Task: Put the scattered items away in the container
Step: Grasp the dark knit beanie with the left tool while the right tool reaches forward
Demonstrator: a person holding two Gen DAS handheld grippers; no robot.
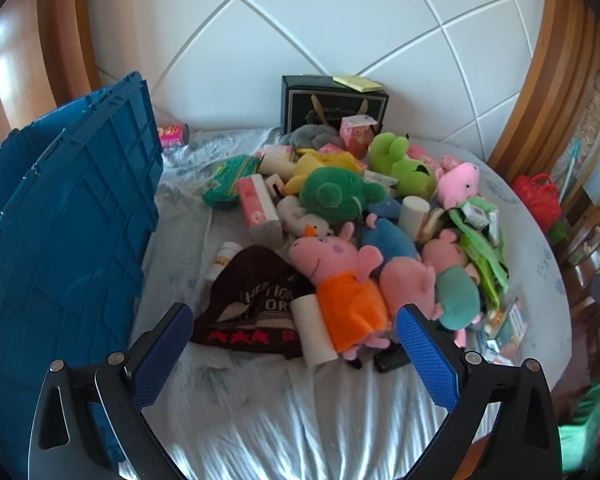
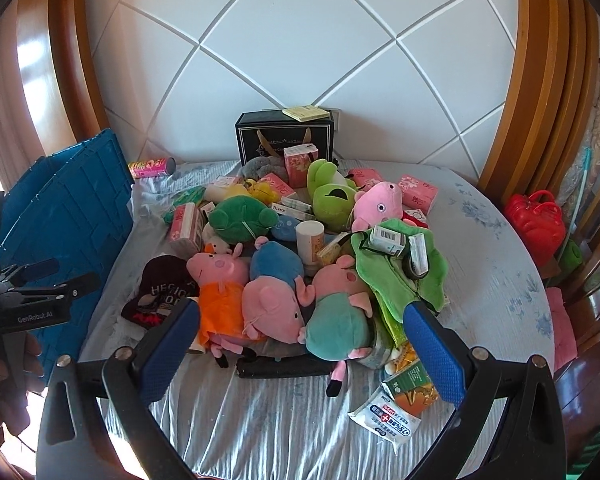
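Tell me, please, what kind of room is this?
Most likely a bedroom. The toys lie on a bed sheet with a faint blue flower print, creased like bedding. Behind it rises a white padded headboard with diagonal seams, framed in curved wood.

Blue crate (image 1: 60,216) cut off at the left edge; black object (image 2: 284,367) half buried under plush toys.

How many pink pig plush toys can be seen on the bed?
4: an orange-dressed pig at front left, a face-down pig beside it, a teal-dressed pig to its right, and a smaller pig farther back. Others may lie hidden in the pile.
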